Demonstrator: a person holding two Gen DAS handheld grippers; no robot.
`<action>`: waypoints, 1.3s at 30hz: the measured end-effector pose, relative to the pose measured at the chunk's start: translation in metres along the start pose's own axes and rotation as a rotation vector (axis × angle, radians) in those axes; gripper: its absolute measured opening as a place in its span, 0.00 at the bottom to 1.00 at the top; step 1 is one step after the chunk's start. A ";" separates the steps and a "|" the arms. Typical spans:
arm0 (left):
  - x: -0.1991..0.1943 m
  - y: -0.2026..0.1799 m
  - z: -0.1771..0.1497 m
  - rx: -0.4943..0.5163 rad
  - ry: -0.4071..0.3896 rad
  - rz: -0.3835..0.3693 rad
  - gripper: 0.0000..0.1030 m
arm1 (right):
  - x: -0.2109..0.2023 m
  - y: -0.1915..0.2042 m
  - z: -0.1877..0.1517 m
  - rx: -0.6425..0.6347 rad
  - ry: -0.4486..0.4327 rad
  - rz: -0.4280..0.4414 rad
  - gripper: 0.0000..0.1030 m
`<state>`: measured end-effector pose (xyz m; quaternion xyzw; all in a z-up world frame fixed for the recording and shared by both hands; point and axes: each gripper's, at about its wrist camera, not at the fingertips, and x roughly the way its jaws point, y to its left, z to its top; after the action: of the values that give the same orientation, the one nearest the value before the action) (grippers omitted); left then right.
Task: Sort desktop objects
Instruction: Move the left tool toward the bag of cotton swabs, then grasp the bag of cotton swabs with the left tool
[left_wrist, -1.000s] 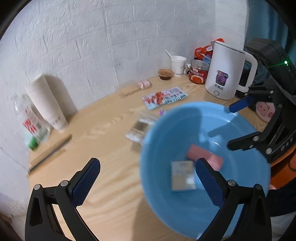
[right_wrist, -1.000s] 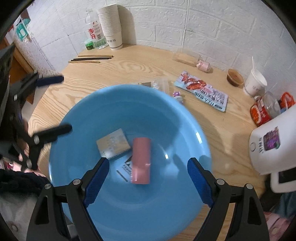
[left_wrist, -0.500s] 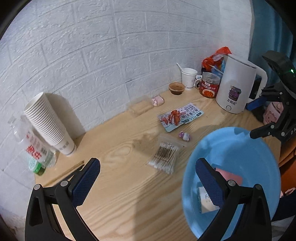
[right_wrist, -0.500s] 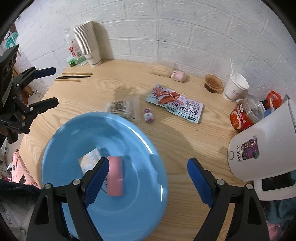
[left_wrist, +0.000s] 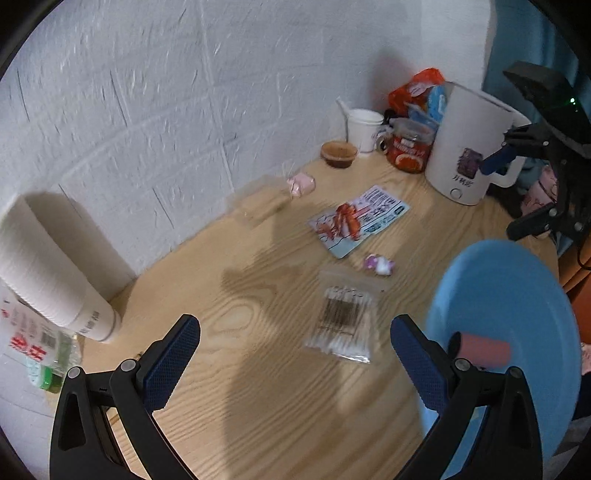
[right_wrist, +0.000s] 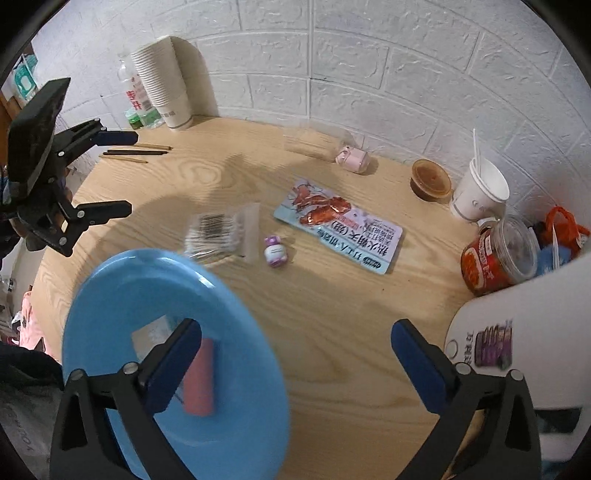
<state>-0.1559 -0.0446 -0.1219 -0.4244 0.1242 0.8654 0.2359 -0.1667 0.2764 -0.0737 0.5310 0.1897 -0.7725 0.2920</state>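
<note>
1. The wooden worktop (right_wrist: 332, 314) carries the clutter, with a white kettle (left_wrist: 469, 155) and a paper cup stack (right_wrist: 162, 81) at its edges.
2. The blue basin (right_wrist: 147, 295) sits at the near edge and already holds a pink case (right_wrist: 199, 380) and a small card packet (right_wrist: 147, 336).
3. Left to sort, I'd say: the snack packet (right_wrist: 340, 225), the cotton swab bag (right_wrist: 221, 232) and the tiny purple bottle (right_wrist: 275, 251).
4. The left gripper (left_wrist: 295, 365) and the right gripper (right_wrist: 295, 369) hover with fingers wide apart, both empty.
</note>
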 end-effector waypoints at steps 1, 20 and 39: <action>0.006 0.003 0.000 -0.002 0.006 -0.011 1.00 | 0.002 -0.004 0.003 0.007 0.002 0.008 1.00; 0.074 0.001 0.004 0.097 0.087 -0.233 1.00 | 0.037 -0.030 0.049 -0.008 -0.007 0.008 1.00; 0.111 0.008 0.007 0.207 0.177 -0.380 1.00 | 0.054 -0.036 0.051 -0.202 -0.001 0.036 1.00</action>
<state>-0.2232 -0.0147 -0.2062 -0.4880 0.1504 0.7473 0.4252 -0.2405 0.2591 -0.1063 0.5018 0.2569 -0.7444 0.3578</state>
